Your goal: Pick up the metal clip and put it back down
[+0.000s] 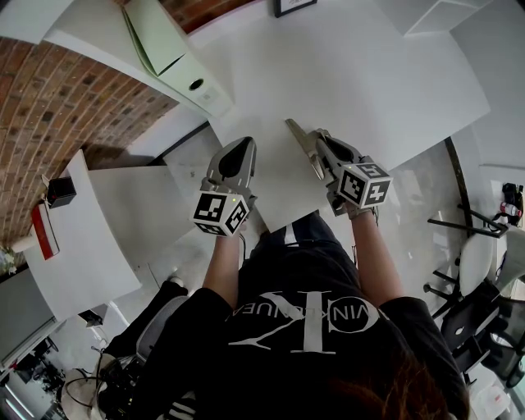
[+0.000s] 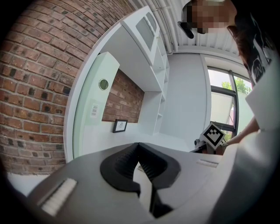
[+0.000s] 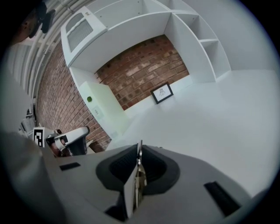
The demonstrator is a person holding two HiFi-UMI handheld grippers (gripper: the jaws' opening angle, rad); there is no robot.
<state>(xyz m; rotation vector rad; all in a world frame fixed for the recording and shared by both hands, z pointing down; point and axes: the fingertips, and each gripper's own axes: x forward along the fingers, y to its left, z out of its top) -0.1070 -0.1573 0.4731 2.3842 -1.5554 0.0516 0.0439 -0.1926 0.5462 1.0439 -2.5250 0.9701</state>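
— Above the worktop point(image 1: 394, 90), on the near side of the framed picture point(image 1: 294, 6): where's the metal clip point(image 1: 300, 141)?
— In the right tongs point(image 3: 138, 159). They are clenched on it, flat faces against the pads, and one end sticks out toward the framed picture. It looks lifted off the worktop, but I can't confirm the gap.
— Left tongs point(image 2: 139, 159)?
— Pressed together with nothing between them, level with the right ones and farther left of the picture.
— How will it handle?
— My guess is a thin, stiff metal strip. It's light and smooth, so it's likely to slip or swivel in the pads.
— Where to grip?
— Across the flat faces, near the middle, not the tip. Edge-on it would skate.
— Step?
— Clip is up, and putting it back down isn't done yet. Lower it flat and let go gently, since a light strip can bounce or slide on that smooth worktop.
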